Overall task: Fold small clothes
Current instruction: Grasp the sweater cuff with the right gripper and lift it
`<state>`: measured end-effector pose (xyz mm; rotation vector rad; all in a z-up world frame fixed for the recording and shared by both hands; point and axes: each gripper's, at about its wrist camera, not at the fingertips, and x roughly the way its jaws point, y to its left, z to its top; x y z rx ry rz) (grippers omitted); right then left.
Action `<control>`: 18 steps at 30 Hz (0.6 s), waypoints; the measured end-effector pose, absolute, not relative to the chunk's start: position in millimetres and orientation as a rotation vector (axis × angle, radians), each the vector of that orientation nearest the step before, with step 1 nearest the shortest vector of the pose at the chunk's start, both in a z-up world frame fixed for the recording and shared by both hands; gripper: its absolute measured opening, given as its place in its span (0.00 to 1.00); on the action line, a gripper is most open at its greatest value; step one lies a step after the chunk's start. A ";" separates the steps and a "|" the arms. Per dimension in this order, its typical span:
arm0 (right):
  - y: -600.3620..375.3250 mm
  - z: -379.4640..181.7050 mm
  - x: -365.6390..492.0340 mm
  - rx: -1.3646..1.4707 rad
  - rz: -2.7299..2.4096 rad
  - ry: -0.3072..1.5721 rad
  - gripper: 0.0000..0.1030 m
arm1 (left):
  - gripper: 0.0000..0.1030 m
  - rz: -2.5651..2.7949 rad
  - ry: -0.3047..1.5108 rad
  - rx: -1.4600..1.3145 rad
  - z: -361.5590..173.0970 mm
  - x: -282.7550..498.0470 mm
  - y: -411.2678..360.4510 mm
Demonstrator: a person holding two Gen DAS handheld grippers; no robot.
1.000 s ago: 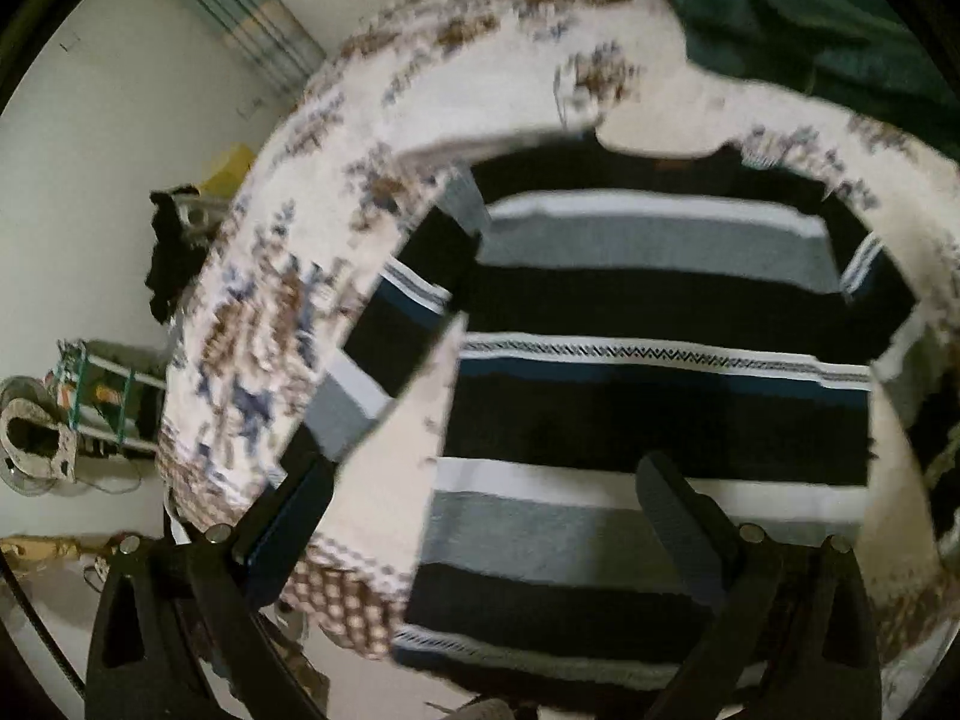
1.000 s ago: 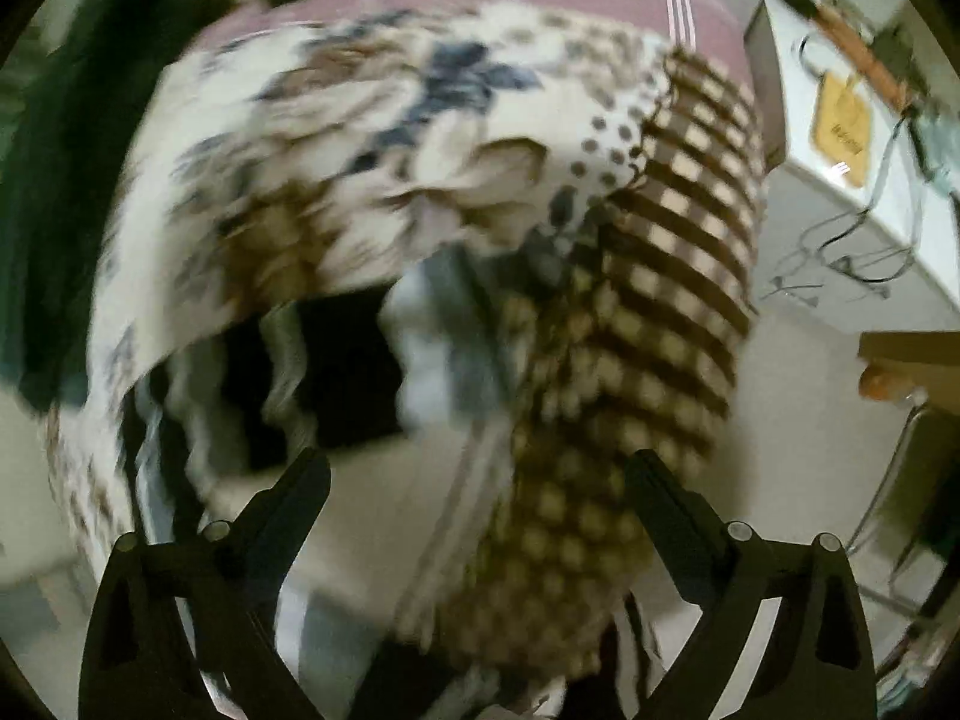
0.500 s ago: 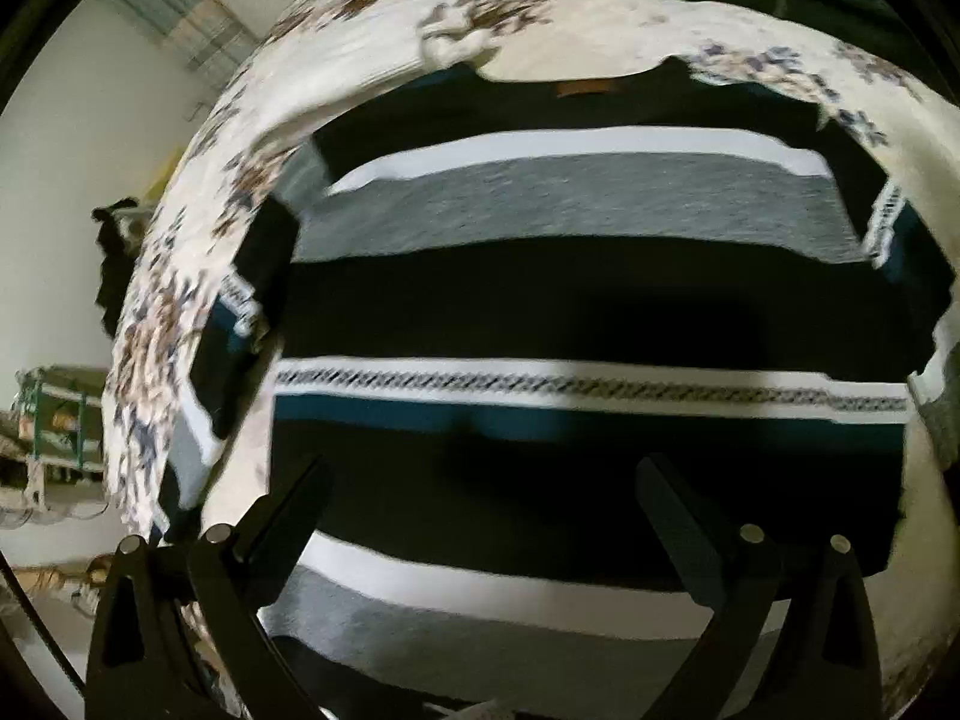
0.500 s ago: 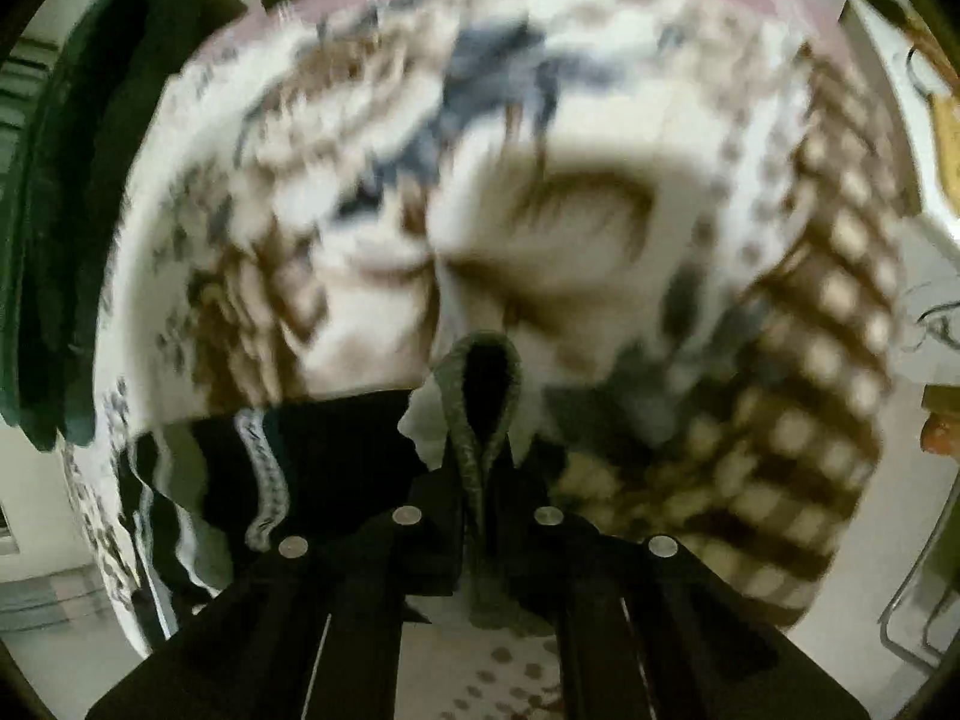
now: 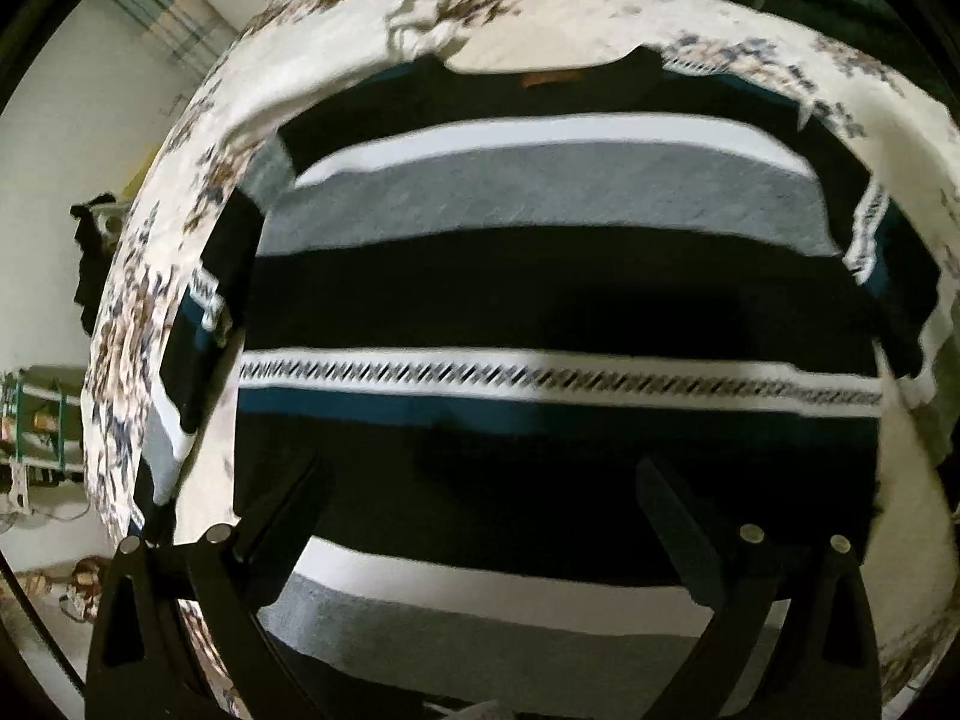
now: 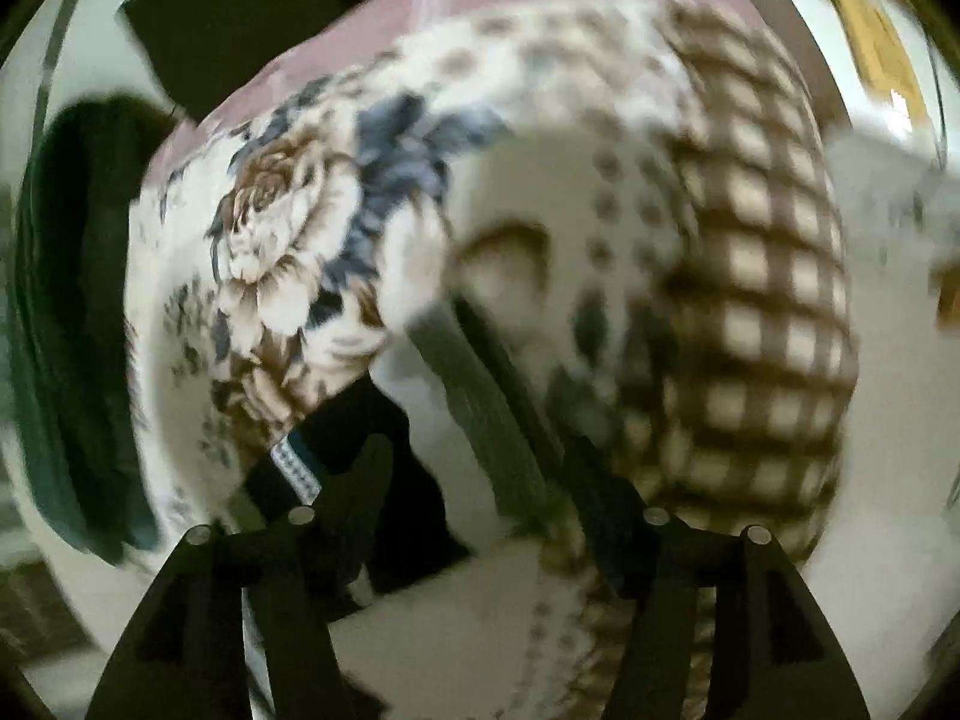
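While the striped sweater (image 5: 540, 288) is spread flat on the floral bedcover (image 5: 540, 18), with its neckline toward 12 o'clock and its hem toward 6 o'clock in the left wrist view, the sleeve fold seems to be the step in hand. The left gripper (image 5: 480, 510) is held spread wide above the lower body of the sweater, and nothing is pinched between its fingers; the dark band lies directly under them.

In the right wrist view, the jaws of the right gripper (image 6: 510, 480) are opening. A grey ribbed cuff (image 6: 480, 384) of the sweater is seen between the fingers, running toward 11 o'clock, and it appears no longer pressed, though the blur makes this uncertain. The dark sleeve fabric (image 6: 336, 438) lies at about 9 o'clock from this gripper.

For a good fold, the cuff should probably be released only when the sleeve is laid straight across the body. The body should be kept flat by the left gripper, so that no wrinkle is trapped.
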<state>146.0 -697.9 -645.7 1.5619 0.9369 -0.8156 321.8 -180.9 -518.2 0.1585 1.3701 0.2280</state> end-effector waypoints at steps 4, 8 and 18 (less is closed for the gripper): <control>-688.0 -689.1 153.9 1.670 -0.820 0.898 0.62 | 1.00 0.270 1.404 0.116 -529.0 318.4 -159.7; -682.5 -685.1 171.1 1.612 -0.886 0.807 0.35 | 1.00 0.324 1.404 0.056 -531.7 315.2 -132.6; -654.9 -574.8 262.2 1.247 -0.797 0.841 0.04 | 1.00 0.388 1.406 -0.071 -525.8 299.3 -50.8</control>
